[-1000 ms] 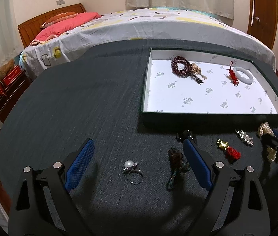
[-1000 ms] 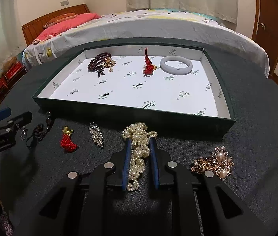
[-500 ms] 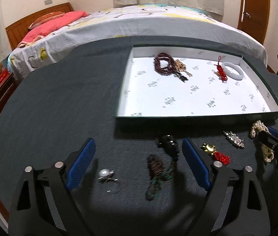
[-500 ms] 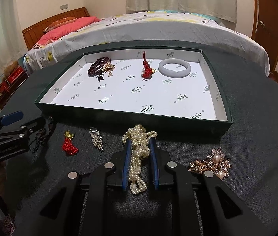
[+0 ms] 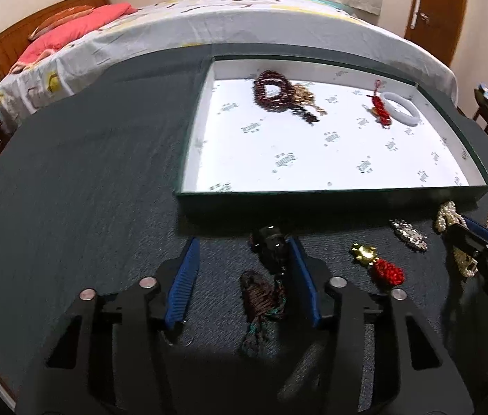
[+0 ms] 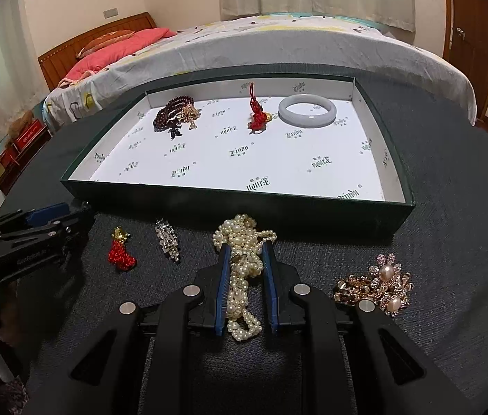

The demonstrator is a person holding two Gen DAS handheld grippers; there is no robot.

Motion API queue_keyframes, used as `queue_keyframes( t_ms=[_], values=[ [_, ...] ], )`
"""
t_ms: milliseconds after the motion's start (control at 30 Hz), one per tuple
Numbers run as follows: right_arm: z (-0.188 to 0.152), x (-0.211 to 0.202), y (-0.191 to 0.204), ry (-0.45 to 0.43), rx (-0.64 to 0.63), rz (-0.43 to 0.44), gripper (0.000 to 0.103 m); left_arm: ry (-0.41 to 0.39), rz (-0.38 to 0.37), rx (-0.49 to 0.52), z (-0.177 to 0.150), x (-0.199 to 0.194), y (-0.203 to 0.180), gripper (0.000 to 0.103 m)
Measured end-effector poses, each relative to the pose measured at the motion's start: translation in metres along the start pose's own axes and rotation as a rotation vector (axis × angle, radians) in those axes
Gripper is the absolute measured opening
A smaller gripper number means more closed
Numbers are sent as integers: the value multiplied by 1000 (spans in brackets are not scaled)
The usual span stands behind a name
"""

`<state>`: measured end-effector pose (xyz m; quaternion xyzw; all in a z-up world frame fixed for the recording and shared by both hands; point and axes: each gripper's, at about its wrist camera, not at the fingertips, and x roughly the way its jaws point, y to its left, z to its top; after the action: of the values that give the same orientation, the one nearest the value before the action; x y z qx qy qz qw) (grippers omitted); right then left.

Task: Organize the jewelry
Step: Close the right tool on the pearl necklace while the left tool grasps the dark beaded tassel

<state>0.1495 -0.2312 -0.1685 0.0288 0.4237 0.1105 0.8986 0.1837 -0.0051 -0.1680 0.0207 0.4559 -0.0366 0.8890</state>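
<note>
My left gripper (image 5: 244,247) is open around a dark pendant with a braided cord (image 5: 268,269) on the dark table; its right finger touches the pendant. My right gripper (image 6: 246,254) is shut on a pearl necklace (image 6: 242,269) in front of the green tray (image 6: 244,204). The tray also shows in the left wrist view (image 5: 330,195). It holds a dark red bead bracelet (image 6: 171,117), a red knot charm (image 6: 257,117) and a white jade bangle (image 6: 306,114).
On the table lie a red tassel charm with gold top (image 6: 121,252), a rhinestone clip (image 6: 168,243) and a gold pearl brooch (image 6: 378,285). A bed (image 6: 278,45) stands behind the table. A door (image 6: 472,27) is at the right.
My left gripper moved right from the pearl ring to straddle the dark pendant and narrowed its jaws. The ring is now hidden under it. My right gripper keeps hold of the pearl necklace.
</note>
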Motion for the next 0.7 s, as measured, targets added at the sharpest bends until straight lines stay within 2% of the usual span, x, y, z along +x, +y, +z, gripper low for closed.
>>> queue_keyframes(
  t_ms=[33, 167, 233, 467, 700],
  values=[
    [0, 0, 0, 0, -1, 0, 19, -2, -18, 11, 0, 0, -2, 38],
    [0, 1, 0, 1, 0, 1, 19, -6, -38, 20, -1, -1, -3, 30],
    [0, 0, 0, 2, 1, 2, 19, -4, -46, 23, -1, -1, -2, 20],
    [0, 0, 0, 1, 1, 2, 19, 1, -65, 32, -1, -2, 3, 16],
    [1, -4, 3, -7, -9, -4, 19, -3, -49, 31, -1, -4, 5, 15]
  ],
)
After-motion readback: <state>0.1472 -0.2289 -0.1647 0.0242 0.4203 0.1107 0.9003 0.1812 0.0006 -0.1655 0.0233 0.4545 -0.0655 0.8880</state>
